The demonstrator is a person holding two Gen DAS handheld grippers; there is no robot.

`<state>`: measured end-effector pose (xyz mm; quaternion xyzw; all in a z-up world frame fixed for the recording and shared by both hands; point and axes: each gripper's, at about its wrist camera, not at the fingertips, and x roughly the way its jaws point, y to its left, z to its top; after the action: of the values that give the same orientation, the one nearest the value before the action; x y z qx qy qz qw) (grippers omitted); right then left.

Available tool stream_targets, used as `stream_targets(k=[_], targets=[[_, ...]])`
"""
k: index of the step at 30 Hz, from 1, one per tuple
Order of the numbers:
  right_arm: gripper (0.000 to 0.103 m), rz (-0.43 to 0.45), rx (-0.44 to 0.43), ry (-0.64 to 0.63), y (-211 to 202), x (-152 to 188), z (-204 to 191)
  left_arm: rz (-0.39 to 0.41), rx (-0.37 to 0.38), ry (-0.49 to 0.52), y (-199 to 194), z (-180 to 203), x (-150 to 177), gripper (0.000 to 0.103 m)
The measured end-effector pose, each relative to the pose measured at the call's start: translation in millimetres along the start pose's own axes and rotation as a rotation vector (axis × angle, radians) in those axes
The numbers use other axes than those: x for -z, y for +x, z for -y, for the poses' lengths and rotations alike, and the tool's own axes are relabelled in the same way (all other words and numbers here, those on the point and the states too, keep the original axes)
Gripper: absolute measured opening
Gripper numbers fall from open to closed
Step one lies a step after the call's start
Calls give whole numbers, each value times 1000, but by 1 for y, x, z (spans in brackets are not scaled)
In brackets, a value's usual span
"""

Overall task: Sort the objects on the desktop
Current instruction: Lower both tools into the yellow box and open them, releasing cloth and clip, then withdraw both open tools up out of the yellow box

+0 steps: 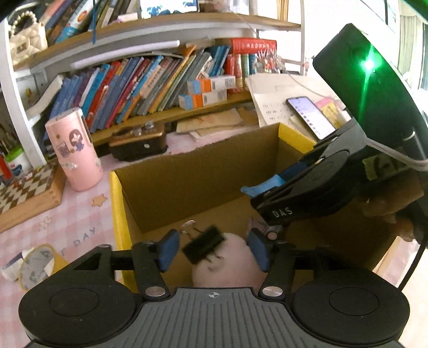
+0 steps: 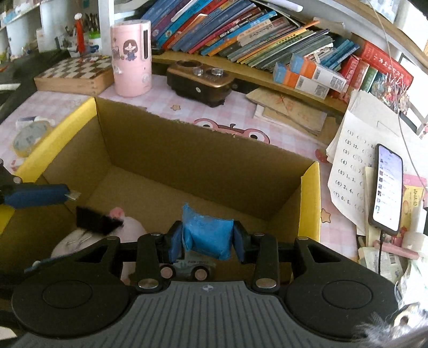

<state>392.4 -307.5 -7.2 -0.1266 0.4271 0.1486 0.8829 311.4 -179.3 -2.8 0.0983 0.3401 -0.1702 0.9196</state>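
A: Pink checked cloth [image 2: 235,112] over the bench, little stars and a cartoon face printed on it.

B: Behind it a low wooden shelf [image 2: 254,77] crammed with leaning books [image 2: 240,32], and another wooden shelf [image 1: 187,24] above on white uprights.

A: Daylight pouring in from a window [image 1: 412,53] on the right, washing that corner pale.
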Motion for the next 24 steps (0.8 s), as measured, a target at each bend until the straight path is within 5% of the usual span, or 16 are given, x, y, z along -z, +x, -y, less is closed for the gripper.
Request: stream_targets(k=[6, 24], targets=[[52, 70, -1, 24, -11, 1, 3, 59, -23, -21, -14, -3, -3, 77], [66, 335, 73, 278, -116, 49, 5, 236, -67, -105, -90, -19, 8, 98]])
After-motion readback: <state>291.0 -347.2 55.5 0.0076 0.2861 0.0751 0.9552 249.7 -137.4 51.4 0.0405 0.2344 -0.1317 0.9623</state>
